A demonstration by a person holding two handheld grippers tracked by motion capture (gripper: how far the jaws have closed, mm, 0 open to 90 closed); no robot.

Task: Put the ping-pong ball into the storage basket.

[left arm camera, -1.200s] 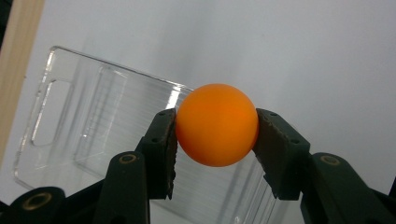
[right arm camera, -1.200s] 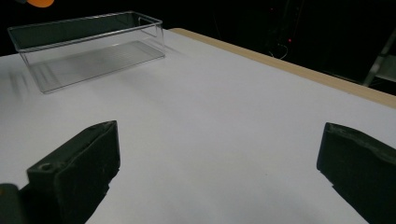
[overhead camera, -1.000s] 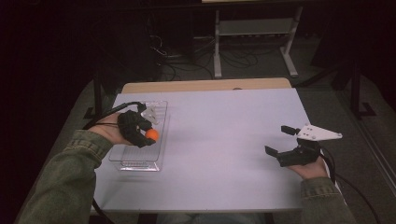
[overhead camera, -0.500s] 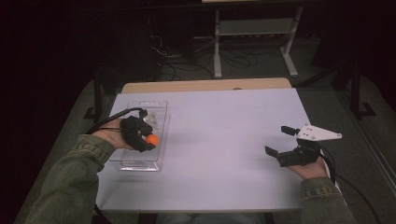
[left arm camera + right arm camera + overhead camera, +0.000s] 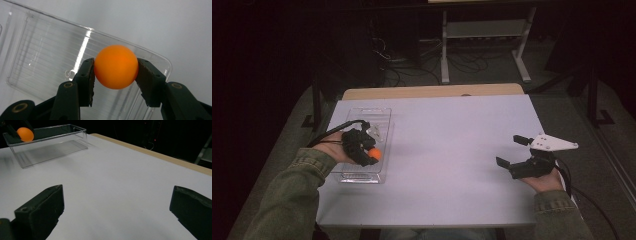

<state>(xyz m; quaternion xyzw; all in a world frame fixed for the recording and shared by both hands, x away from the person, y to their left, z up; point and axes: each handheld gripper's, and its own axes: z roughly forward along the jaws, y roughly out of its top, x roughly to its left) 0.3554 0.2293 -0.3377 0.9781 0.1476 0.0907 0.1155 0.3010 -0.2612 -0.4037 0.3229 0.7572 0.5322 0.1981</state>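
1. Orange ball (image 5: 116,67) clamped between the two pads of the left gripper (image 5: 371,155), held above the near end of the clear plastic bin (image 5: 362,177) at the left side of the counter (image 5: 452,145). Appears not yet down on the bin floor.
2. Grip contact narrow: pads (image 5: 87,80) meeting the ball at its widest line only. Smooth round surface; any tilt or squeeze off that line likely to squirt it out forward or downward.
3. Release from height: light ball likely to bounce off the hard bin floor, possibly over the low wall and across the counter.
4. Position close to the near wall of the bin. Small drift toward the person, and the drop lands on the rim or outside.
5. Gripper body low over the bin; a knock against the wall could shove or tip this light container.
6. Right gripper (image 5: 516,150) spread wide, holding nothing, resting well apart at the right of the counter. Too far off to steady the bin or stop a runaway ball.
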